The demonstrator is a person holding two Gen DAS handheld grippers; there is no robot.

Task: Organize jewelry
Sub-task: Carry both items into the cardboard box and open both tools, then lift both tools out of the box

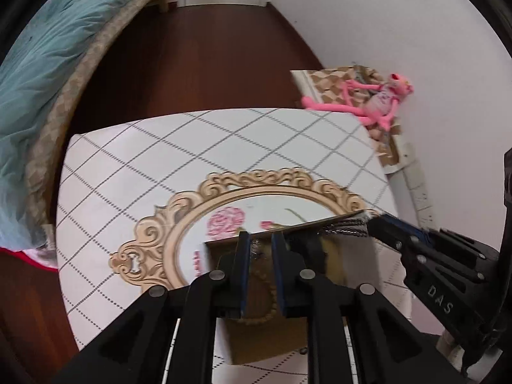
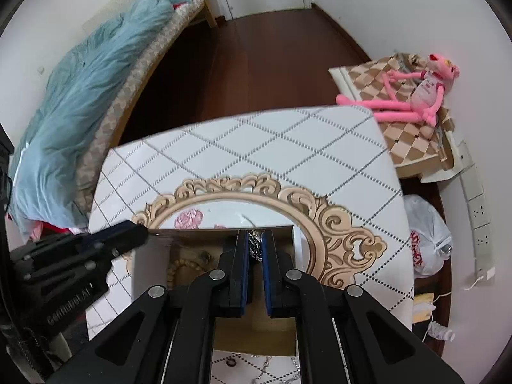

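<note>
Table [image 2: 336, 147], box [image 2: 281, 336] on it | right gripper [image 2: 255, 246] clamps chain [image 2: 255, 244] | left gripper [image 1: 260, 249] nearly closed, holds thin strand [image 1: 256, 246] | risk: chain snags on box rim, spills outside.

Silver chain [image 2: 255, 245] pinched above open cardboard box [image 2: 153, 256] holding beaded bracelet [image 2: 179, 267].

Silver chain [image 2: 255, 245] being pinched by right gripper [image 2: 255, 249] above cardboard box [image 2: 204, 249]; beaded bracelet [image 2: 180, 267] lying inside box; left gripper [image 2: 140, 232] being held at box's left rim.
</note>
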